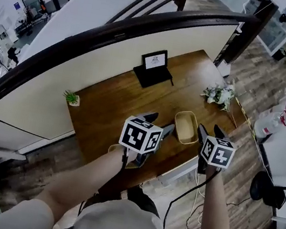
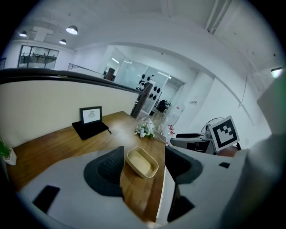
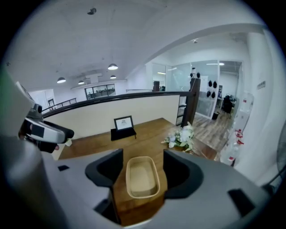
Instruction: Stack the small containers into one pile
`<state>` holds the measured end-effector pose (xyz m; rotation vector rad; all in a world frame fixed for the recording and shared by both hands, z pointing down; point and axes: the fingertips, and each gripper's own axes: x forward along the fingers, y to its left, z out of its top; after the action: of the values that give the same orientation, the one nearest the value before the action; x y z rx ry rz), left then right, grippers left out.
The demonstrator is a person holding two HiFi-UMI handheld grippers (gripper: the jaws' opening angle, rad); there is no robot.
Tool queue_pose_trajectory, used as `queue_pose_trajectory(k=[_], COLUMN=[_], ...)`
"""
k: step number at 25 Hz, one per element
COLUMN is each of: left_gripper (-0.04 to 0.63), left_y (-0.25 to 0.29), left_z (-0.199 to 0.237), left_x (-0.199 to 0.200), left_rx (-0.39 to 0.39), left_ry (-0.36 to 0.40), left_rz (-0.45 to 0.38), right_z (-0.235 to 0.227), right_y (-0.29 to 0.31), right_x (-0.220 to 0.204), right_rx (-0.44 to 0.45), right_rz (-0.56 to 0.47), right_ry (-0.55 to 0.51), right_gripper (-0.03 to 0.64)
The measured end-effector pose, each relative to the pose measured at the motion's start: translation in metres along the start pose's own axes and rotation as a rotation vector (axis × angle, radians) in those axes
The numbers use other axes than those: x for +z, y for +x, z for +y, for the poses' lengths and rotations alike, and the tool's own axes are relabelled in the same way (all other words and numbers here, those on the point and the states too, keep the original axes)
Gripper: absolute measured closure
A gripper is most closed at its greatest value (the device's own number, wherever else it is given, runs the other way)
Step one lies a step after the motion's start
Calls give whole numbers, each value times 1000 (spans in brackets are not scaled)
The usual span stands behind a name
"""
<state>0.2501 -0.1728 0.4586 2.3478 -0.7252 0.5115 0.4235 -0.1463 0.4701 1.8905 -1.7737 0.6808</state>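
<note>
Approach step, nothing stacked yet. Left gripper [image 1: 159, 124] and right gripper [image 1: 211, 130] are both spread and empty. The beige container [image 1: 186, 127] sits near the table [image 1: 118, 98] front edge, ahead of the right jaws. What looks like a second container [image 1: 114, 149] sits under the left gripper. Next: lower, straddle the rim, pinch.

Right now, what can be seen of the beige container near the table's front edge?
The beige container is a shallow, open oblong tray with rounded corners and a pale rim, matte and plastic-looking, empty inside. It sits upright and flat on the wooden table near the front edge, touched by nothing else.
</note>
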Motion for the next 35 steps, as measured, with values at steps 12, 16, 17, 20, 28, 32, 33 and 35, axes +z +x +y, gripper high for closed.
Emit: queue_pose_trajectory(k=[12,16,17,20,28,32,33,35], left_gripper=[337,337,337,337,385,434,468,530], left_y=[129,159,166,186,215,217,216,213], left_z=[19,29,31,36,47,42,42,42], left_x=[-67,-95,-101,-118,-143,-144,-142,-139], left_rx=[8,19,22,41,76,58,56,59], left_ry=[-221,-276,-290,-298,-253,-258,-257,-255], left_rz=[201,261,273,316,388,387,382,371], right_z=[-43,-49,-50,-51,-52,-52,-50,-44], right_y=[105,130,136,150,170,167,166,164], right_x=[-67,-90,-96,-107,-137,-142,-142,-140], right_rx=[79,82,84,85,81,81,87,99], right_rz=[271,343,357,391,459,466,464,458], right_ry=[37,31,32,19,18,21,23,27], right_gripper=[362,396,397,399,432,529,555,576])
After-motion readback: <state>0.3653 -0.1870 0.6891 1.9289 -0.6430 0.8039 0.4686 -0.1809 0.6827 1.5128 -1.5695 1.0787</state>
